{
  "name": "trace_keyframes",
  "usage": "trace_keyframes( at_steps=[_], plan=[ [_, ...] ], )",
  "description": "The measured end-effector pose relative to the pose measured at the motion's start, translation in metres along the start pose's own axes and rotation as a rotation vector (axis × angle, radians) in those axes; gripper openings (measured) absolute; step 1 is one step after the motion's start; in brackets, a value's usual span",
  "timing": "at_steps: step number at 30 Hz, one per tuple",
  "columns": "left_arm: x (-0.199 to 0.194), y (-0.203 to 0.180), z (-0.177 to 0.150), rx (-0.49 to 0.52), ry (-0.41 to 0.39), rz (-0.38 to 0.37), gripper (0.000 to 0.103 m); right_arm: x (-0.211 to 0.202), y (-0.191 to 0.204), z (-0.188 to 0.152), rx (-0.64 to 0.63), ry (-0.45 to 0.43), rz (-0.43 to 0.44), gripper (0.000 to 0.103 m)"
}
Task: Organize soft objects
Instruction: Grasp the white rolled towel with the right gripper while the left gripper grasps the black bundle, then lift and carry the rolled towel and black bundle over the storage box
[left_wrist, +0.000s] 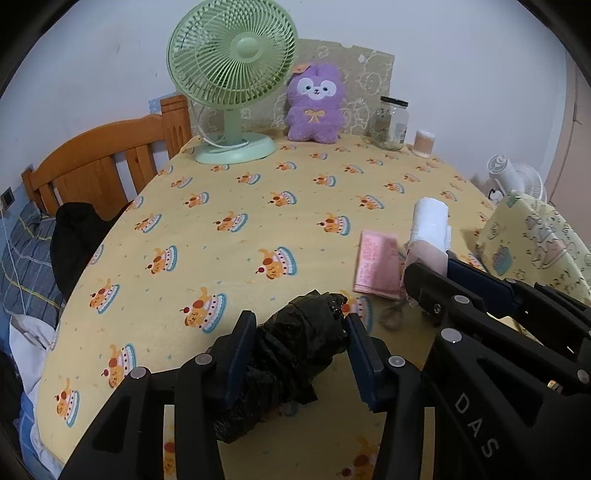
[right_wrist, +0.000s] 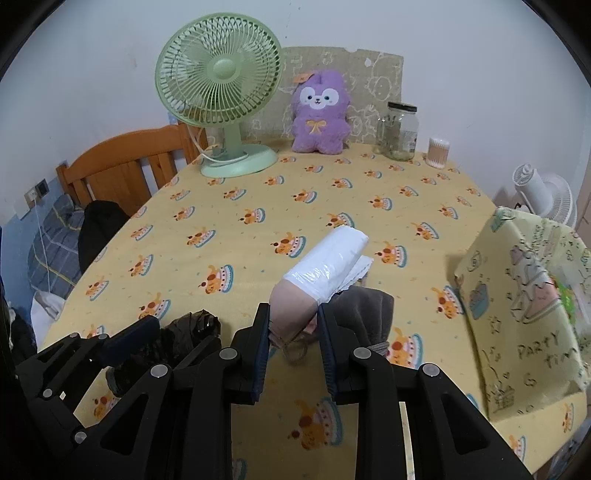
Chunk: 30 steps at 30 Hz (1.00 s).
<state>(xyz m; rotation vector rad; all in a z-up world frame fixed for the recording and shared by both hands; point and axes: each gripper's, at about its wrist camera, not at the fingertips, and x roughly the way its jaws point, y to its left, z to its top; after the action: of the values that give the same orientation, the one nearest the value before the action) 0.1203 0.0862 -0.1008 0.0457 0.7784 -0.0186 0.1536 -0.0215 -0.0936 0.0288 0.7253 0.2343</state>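
Observation:
A crumpled black roll of plastic bags (left_wrist: 295, 343) lies lengthwise between the fingers of my left gripper (left_wrist: 300, 321), whose pads press on both its sides just above the yellow cake-print tablecloth (left_wrist: 221, 206). My right gripper (right_wrist: 291, 310) is shut on the pinkish end of a white roll of plastic bags (right_wrist: 332, 258), which sticks out forward and up. In the left wrist view the right gripper (left_wrist: 432, 264) stands to the right with the white roll (left_wrist: 430, 218) upright. A purple plush toy (right_wrist: 319, 114) sits at the back of the table.
A pink packet (left_wrist: 376, 262) and a grey cloth (right_wrist: 365, 314) lie under the right gripper. A patterned box (right_wrist: 524, 314) stands at the right. At the back are a green fan (right_wrist: 221, 99), a glass jar (right_wrist: 399, 133) and a cotton-swab tub (right_wrist: 437, 147). A wooden bed frame (left_wrist: 103, 162) is left.

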Motion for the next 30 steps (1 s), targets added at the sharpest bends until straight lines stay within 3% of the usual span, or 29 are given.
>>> trace_keyframes(
  at_steps=[2,3,4,7,9,12,16,27,30],
  plan=[
    [-0.007,-0.004,-0.001,0.004,-0.017,-0.002,0.047,-0.006,-0.002,-0.001,0.003,-0.011,-0.001,0.028],
    [-0.009,-0.005,-0.001,0.005,-0.022,-0.004,0.042,-0.01,-0.003,-0.001,0.005,-0.015,-0.002,0.028],
    [-0.012,-0.007,-0.002,0.006,-0.028,-0.01,0.03,-0.012,-0.004,-0.002,0.009,-0.018,-0.005,0.028],
    [-0.015,-0.009,-0.003,0.004,-0.03,-0.037,0.03,-0.019,-0.006,-0.005,0.02,-0.021,-0.009,0.028],
    [-0.017,-0.011,-0.003,0.012,-0.041,-0.01,0.03,-0.021,-0.008,-0.005,0.015,-0.009,-0.006,0.028],
    [-0.023,-0.013,-0.006,0.021,-0.063,0.014,0.039,-0.029,-0.007,-0.007,-0.003,-0.037,-0.023,0.028],
    [-0.026,-0.011,-0.01,0.023,-0.072,0.015,0.065,-0.032,-0.006,-0.013,0.012,-0.027,0.01,0.028],
    [-0.013,-0.006,-0.015,0.055,-0.059,0.094,0.083,-0.021,0.0,-0.018,0.003,0.001,0.006,0.028],
    [-0.003,0.0,-0.016,0.047,-0.036,0.103,0.083,-0.012,0.004,-0.019,-0.005,0.019,0.006,0.028]
  ],
)
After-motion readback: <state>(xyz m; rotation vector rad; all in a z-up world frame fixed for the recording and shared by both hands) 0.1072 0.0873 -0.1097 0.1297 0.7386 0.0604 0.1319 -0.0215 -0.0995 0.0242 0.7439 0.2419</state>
